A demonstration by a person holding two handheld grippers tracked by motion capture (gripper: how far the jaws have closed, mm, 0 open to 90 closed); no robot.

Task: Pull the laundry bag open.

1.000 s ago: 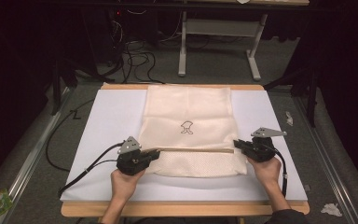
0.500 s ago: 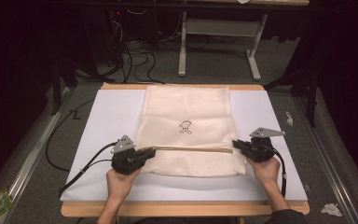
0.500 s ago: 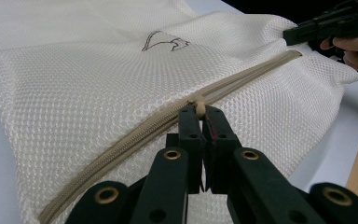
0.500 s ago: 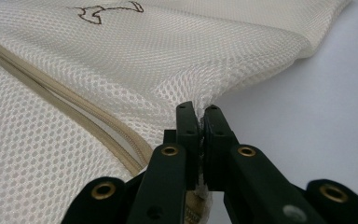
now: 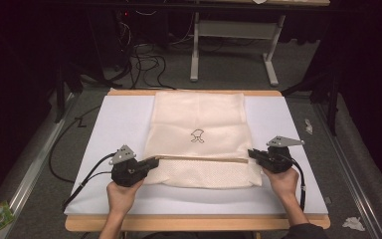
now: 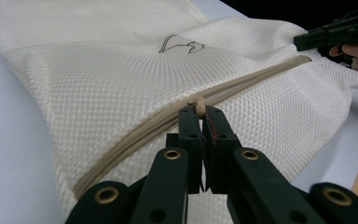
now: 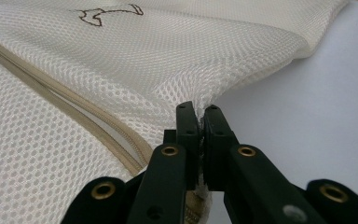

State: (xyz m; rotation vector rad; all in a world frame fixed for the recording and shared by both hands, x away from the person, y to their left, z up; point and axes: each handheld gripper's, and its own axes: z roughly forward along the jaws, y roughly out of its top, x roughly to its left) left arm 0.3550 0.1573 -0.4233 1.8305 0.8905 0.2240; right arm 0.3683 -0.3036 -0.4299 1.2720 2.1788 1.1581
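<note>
While the person's two hands rest at the near edge of the white sheet [image 5: 114, 119], the high view shows a cream mesh laundry bag [image 5: 199, 114] lying flat between the two tools; the left gripper [image 5: 151, 163] meets the bag's left end of the tan zipper [image 5: 199, 158], the right gripper [image 5: 252, 153] meets the opposite end at the bag's right edge, and a small dark emblem [image 5: 197, 135] sits beyond the zipper, midway between them.

In the left gripper view, the left gripper [image 6: 199, 114] has its jaws pressed together on the zipper pull [image 6: 198, 106], a pale rounded tab at the very tips; the zipper [image 6: 135, 135] runs past the tips to both sides, the mesh laundry bag [image 6: 88, 79] spreads ahead and to the left, and the right gripper [image 6: 335, 35] shows far off at the upper right.

In the right gripper view, the right gripper [image 7: 199, 114] is pinching a fold of the mesh laundry bag [image 7: 168, 60] at its edge, jaws shut tight on the fabric; the zipper [image 7: 74, 112] runs off to the left of the jaws; the white sheet [image 7: 307, 107] lies bare to their right.
</note>
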